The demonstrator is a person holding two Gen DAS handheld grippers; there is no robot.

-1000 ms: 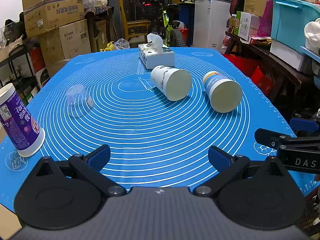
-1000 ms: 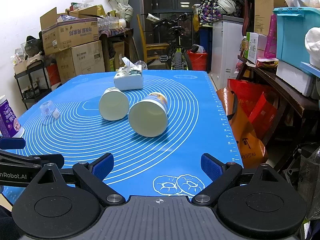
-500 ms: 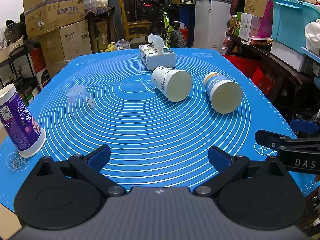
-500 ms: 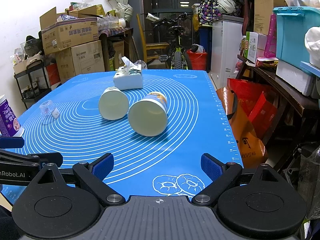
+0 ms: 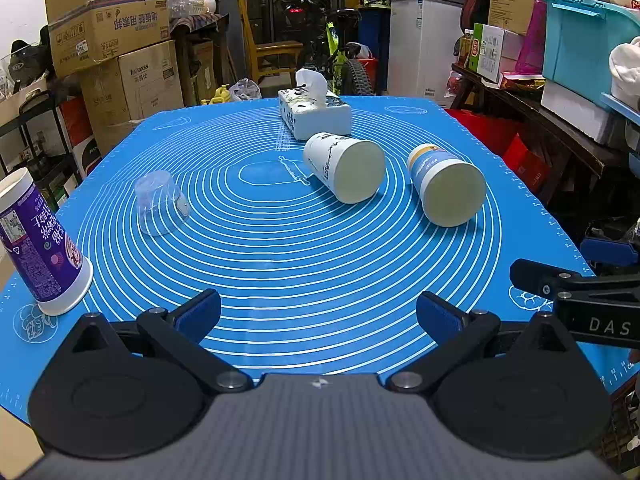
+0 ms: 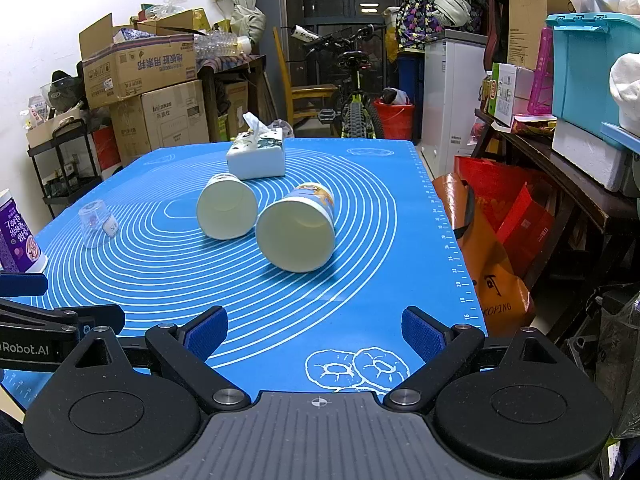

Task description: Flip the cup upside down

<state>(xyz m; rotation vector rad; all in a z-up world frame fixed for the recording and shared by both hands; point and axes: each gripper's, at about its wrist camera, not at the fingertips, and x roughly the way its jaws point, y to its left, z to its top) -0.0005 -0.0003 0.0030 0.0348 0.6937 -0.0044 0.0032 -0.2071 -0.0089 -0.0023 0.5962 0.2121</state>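
Observation:
Two paper cups lie on their sides on the blue mat [image 5: 280, 264], mouths towards me: a white one with dark print [image 5: 344, 168] [image 6: 226, 211] and a blue and orange one [image 5: 446, 190] [image 6: 297, 233]. A clear plastic cup [image 5: 159, 203] [image 6: 93, 218] stands upside down at the left. A purple cup [image 5: 38, 248] [image 6: 18, 236] stands upside down near the left front edge. My left gripper [image 5: 318, 312] and my right gripper [image 6: 314, 330] are both open and empty, low over the mat's near edge, well short of the cups.
A tissue box [image 5: 316, 110] [image 6: 258, 154] sits behind the lying cups. The right gripper's body [image 5: 576, 300] shows at the right of the left wrist view. Cardboard boxes [image 5: 108, 28], a bicycle [image 6: 352, 92] and a cluttered shelf [image 6: 560, 148] surround the table.
The left wrist view has crept slightly, with the cups shifting a little right in it. The right view is nearly still. Both grippers stay open.

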